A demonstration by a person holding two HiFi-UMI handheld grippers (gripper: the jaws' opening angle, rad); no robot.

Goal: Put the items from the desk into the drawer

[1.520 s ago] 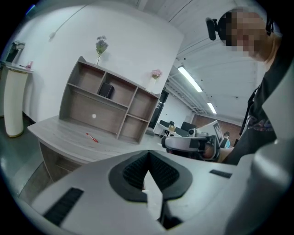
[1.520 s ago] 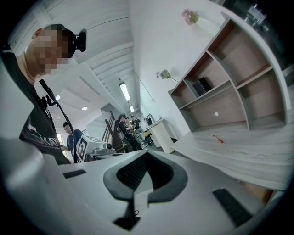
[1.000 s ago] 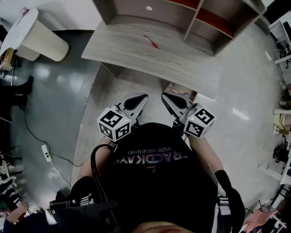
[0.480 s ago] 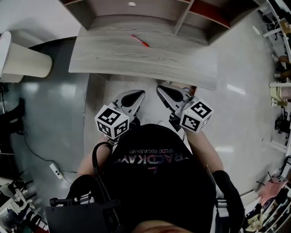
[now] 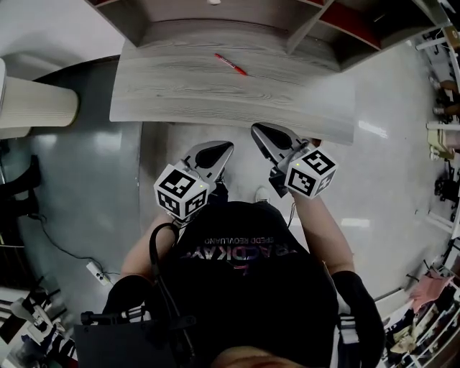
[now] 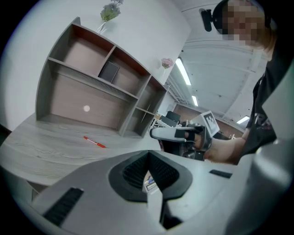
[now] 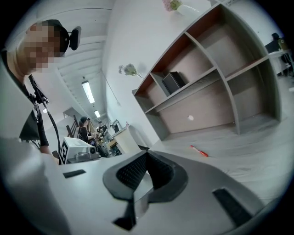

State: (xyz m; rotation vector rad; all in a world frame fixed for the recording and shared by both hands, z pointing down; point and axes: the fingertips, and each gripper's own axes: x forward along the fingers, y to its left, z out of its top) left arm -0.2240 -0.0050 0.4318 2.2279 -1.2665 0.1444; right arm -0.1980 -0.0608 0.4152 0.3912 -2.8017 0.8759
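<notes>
A red pen (image 5: 231,64) lies alone on the grey wooden desk (image 5: 180,100); it also shows as the red pen (image 6: 95,142) in the left gripper view and the red pen (image 7: 200,151) in the right gripper view. My left gripper (image 5: 224,149) is shut and empty, over the floor just short of the desk's front edge. My right gripper (image 5: 257,130) is shut and empty too, its tip reaching the desk's front edge. Each gripper view shows its own jaws closed with nothing between them, as well as the other gripper: right gripper (image 6: 183,134), left gripper (image 7: 78,152).
An open shelf unit (image 5: 215,21) stands at the back of the desk, with a black box (image 6: 109,71) in one compartment. A cream round table (image 5: 36,104) stands at the left. A cable and power strip (image 5: 97,271) lie on the floor at the left.
The head view has swung, so the desk now lies squarer across the top. Both grippers stay shut before the body; the right one sits a little closer to the desk's edge.
</notes>
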